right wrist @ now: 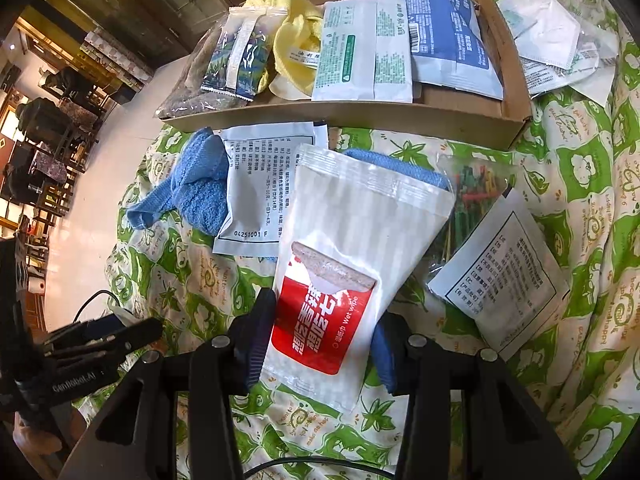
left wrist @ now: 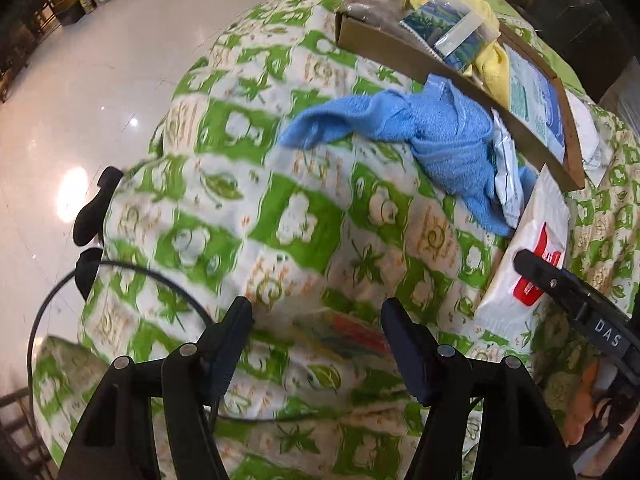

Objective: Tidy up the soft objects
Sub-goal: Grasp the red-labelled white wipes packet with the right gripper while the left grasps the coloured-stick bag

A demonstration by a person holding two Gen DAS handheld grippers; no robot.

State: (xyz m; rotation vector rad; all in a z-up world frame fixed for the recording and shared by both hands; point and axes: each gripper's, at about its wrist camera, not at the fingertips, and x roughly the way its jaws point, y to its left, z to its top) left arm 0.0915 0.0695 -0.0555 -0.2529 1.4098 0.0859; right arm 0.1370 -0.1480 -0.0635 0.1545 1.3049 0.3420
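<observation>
The right gripper (right wrist: 320, 340) has its fingers clamped on the wet-wipe pack (right wrist: 344, 264) — near the cardboard box (right wrist: 360, 120). The left gripper (left wrist: 316, 344) gapes wide, holding nothing, over the bed (left wrist: 248, 184) — blue towel (left wrist: 432, 128) beyond.

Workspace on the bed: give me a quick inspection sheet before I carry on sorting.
Surface: green-and-white patterned bedspread, rumpled.
Job's things: cardboard box holding a yellow cloth and several packets; wet wipe pack between the right hand-held gripper's fingers; blue towel crumpled in front of the box.
Clutter: white printed sachets on the towel and bedspread; a clear bag of coloured sticks; face mask packets beside the box.
Grippers: left hand-held gripper open, empty.
Cables: black cable looping over the bedspread.
Surroundings: glossy floor, furniture beyond.
</observation>
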